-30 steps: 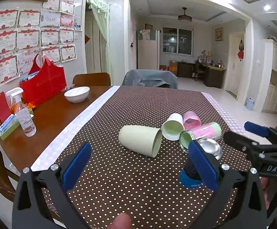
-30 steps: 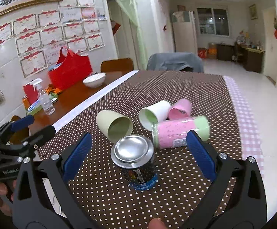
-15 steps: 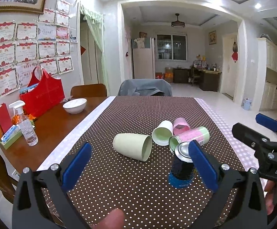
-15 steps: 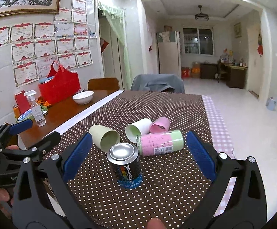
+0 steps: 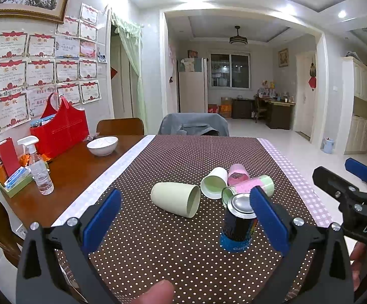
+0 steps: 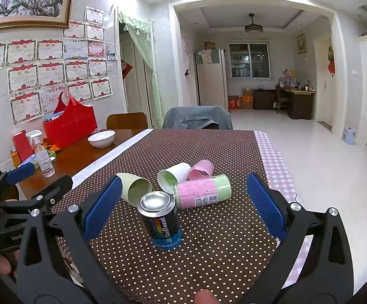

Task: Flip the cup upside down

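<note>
Cups lay tipped in a cluster mid-desk, nearer its right edge: pale green cup (image 5: 174, 198) leftmost, mouth facing right, then white cup (image 5: 213, 182), pink cup (image 5: 238, 174) and a pink-green canister (image 5: 249, 187) on its side. Dark can (image 5: 238, 223) stood upright in front. Left hand-held gripper (image 5: 186, 217) and right hand-held gripper (image 6: 183, 205) both spread wide, gripping nothing, above the desk's (image 5: 158, 248) near edge.

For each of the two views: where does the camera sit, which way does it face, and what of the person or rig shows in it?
Left wrist: on the left gripper, facing along the table toward the pale green cup; its open blue fingers, a fingertip, and the right gripper at right show.
Right wrist: on the right gripper, facing the can; the left gripper shows at left.
Shared: cups, can, white bowl.
</note>
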`<state>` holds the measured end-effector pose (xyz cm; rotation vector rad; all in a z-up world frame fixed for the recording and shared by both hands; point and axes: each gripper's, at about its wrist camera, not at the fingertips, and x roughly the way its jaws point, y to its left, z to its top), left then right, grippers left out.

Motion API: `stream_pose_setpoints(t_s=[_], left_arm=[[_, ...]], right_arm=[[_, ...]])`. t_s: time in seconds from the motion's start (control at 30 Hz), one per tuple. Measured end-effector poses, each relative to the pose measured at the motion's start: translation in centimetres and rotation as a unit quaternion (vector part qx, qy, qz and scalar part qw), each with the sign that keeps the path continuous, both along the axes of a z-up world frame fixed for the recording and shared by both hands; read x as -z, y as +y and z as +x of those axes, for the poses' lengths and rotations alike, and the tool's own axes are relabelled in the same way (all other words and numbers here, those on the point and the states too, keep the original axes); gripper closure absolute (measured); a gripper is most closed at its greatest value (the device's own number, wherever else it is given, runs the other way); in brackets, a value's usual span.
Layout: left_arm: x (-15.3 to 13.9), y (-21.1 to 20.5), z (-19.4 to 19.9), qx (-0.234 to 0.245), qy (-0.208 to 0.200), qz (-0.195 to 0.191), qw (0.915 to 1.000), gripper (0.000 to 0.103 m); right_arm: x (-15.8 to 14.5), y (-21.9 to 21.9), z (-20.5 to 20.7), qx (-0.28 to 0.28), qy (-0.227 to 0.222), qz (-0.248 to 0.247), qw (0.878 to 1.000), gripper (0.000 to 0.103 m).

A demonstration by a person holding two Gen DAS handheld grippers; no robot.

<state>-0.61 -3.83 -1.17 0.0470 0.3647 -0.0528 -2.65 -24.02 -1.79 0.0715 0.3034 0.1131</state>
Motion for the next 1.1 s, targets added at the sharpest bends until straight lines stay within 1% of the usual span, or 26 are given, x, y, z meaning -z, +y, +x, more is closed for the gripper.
stream_pose_setpoints(t_s=[0.37, 0.53, 0.73, 0.87, 0.97, 1.1], left_arm=[[-0.12, -0.15, -0.13, -0.002, -0.001, 0.0, 1.0, 0.004], [-0.24, 0.09, -0.22, -0.002, 0.004, -0.012, 0.9999, 0.004], [-0.22, 0.28, -0.18, -0.002, 0.004, -0.014, 0.9999, 0.004], [-0.27, 0.3, -0.17, 0.0, 0.001, -0.013, 0.9999, 0.004], [-0.34, 0.53, -0.29, 0.006, -0.005, -0.019, 0.9998, 0.004], [-0.25, 0.36, -0.34, 0.006, -0.007, -0.011, 0.9999, 0.004]], right_arm=[[-0.36, -0.19, -0.5, 0.005, -0.008, -0.002, 1.0, 0.006], [-0.33, -0.15, -0.51, 0.005, -0.007, -0.002, 1.0, 0.006], [-0.32, -0.12, -0.56, 0.004, -0.005, -0.001, 1.0, 0.006], [-0.29, 0.0, -0.38, 0.002, -0.002, -0.001, 1.0, 0.006], [-0.27, -0.02, -0.41, 0.002, 0.0, 0.0, 1.0, 0.006], [-0.23, 0.03, -0.31, 0.001, 0.001, 0.001, 1.0, 0.006]])
